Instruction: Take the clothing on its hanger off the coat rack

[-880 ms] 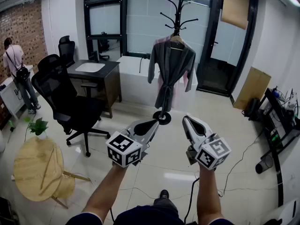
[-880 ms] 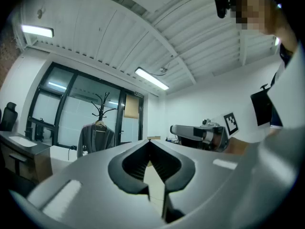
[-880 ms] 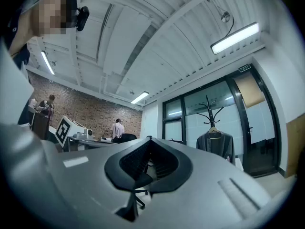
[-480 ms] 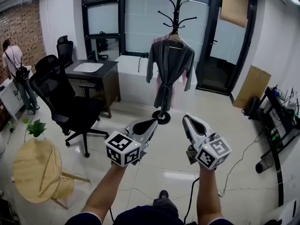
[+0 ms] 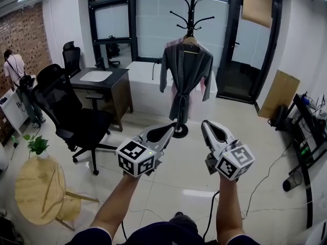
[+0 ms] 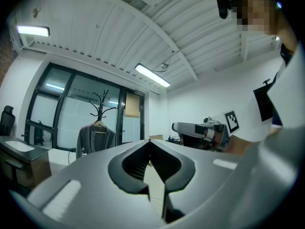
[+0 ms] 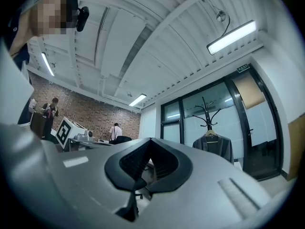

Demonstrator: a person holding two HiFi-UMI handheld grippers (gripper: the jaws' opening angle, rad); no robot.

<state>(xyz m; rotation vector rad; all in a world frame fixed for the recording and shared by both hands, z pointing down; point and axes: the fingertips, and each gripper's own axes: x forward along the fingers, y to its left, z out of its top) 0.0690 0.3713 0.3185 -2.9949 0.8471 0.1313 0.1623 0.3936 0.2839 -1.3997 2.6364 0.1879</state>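
Listing from the wearer outward: left tongs [image 5: 169, 128], closed tip to tip with nothing between them; right tongs [image 5: 206, 124], likewise closed and empty, both held out ahead over pale floor tiles. Well apart from them, the coat rack [image 5: 191, 14] stood on its round base before the window wall. The grey robe [image 5: 185, 70] hung from it on a wooden hanger [image 5: 191, 41], with a pink garment [image 5: 203, 88] showing behind. Step in hand, as judged: the approach, with no contact yet made. To do it well, the tongs would need to open before arrival. One should take the hanger close to its hook and lift it up and clear of the prong rather than tugging outward. The other could steady the robe so the rack did not tip. The head view alone gave the rack's base, the black office chair [image 5: 69, 106] and the dark table [image 5: 102, 78]. The left gripper view showed the right tongs side-on. The right gripper view added a second person [image 7: 115, 130] before the brick wall [image 7: 90, 113].
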